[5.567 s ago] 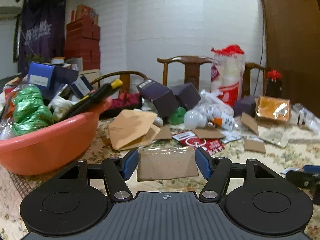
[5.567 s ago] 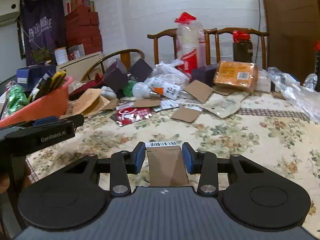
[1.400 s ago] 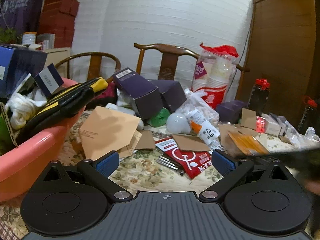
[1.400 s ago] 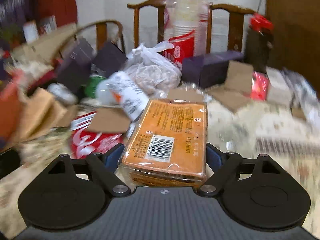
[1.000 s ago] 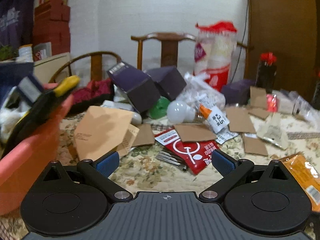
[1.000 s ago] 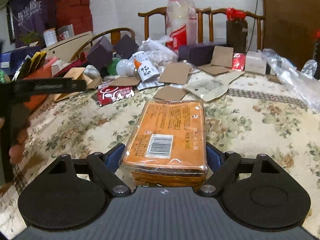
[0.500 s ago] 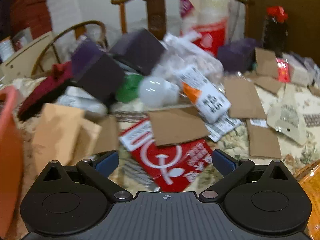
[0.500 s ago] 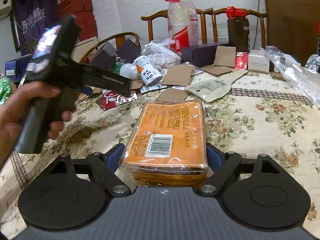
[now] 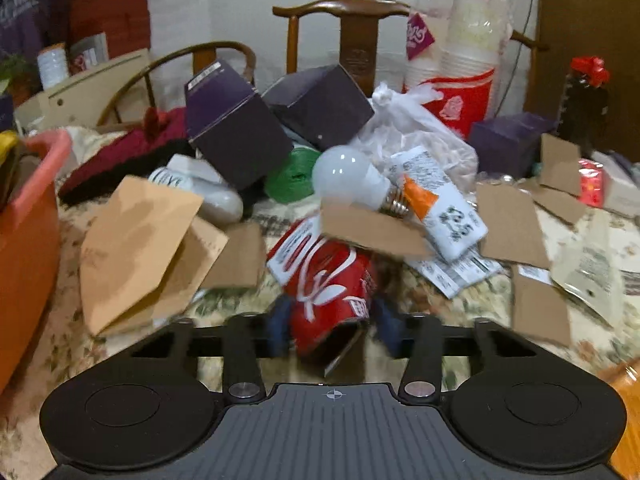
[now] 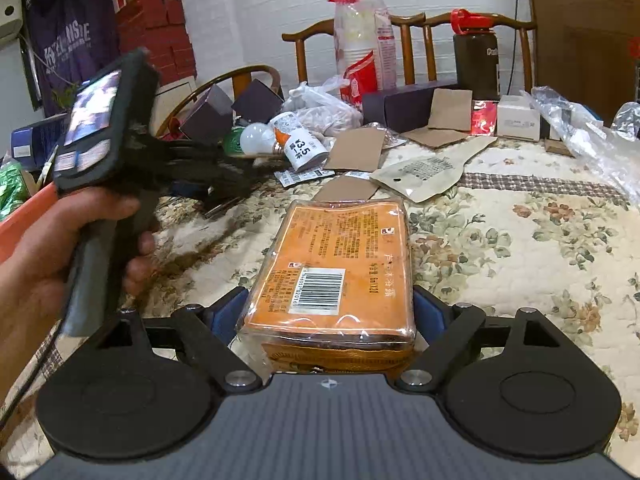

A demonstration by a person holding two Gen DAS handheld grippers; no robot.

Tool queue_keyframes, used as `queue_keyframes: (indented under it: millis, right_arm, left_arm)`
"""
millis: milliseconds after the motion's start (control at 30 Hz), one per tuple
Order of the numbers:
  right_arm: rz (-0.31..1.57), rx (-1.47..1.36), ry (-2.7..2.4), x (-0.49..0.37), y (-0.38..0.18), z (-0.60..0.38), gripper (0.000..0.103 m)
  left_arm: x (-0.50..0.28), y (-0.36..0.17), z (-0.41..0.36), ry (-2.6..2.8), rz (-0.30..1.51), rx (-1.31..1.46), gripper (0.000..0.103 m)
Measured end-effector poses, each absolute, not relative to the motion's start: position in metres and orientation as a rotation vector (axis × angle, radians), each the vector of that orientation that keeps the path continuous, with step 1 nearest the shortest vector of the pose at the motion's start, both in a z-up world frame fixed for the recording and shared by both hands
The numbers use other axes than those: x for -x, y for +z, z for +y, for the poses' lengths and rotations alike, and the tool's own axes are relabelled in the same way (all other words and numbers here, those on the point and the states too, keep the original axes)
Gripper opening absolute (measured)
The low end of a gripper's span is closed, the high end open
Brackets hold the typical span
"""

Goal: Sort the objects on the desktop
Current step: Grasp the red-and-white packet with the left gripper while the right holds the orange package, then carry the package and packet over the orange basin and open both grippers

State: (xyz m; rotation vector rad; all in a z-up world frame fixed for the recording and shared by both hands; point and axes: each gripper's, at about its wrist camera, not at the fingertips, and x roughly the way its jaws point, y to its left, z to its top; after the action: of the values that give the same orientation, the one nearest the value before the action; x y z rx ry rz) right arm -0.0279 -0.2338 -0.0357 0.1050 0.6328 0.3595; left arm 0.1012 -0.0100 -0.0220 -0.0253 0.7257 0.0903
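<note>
My left gripper [image 9: 330,326] is shut on a red packet [image 9: 328,280] with white print; a piece of brown cardboard [image 9: 372,230] lies across the packet's far end. The left gripper also shows in the right wrist view [image 10: 200,188], held in a hand at the left, blurred. My right gripper [image 10: 328,312] is shut on an orange plastic-wrapped pack [image 10: 340,264] with a barcode, low over the flowered tablecloth [image 10: 520,240].
An orange basin [image 9: 24,240] stands at the left. Beyond lie a light bulb [image 9: 348,180], purple boxes [image 9: 236,136], a brown envelope [image 9: 136,248], cardboard pieces [image 9: 508,224], a bagged stack of cups [image 9: 460,52], a dark bottle [image 10: 476,60] and chairs [image 9: 344,28].
My left gripper was open and has moved forward and closed on the red packet. My right gripper holds the orange pack as before, nearly still.
</note>
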Motion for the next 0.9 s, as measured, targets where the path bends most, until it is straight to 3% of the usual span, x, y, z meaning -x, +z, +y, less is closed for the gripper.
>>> queue_keyframes:
  millis: [400,600,900]
  right_arm:
    - [0.631,-0.105,0.359,0.029,-0.036,-0.234,0.088]
    - [0.63,-0.094,0.356,0.029,-0.035,-0.232,0.088]
    - [0.63,-0.105,0.357,0.028,-0.036,-0.233,0.088]
  left_arm:
    - [-0.041,-0.022,0.016,-0.029,0.675,0.015,0.041]
    - [0.009,-0.012,0.004,-0.084,0.575,-0.071,0.041]
    - [0.044,-0.025,-0.036,-0.208,0.582,-0.077,0.041]
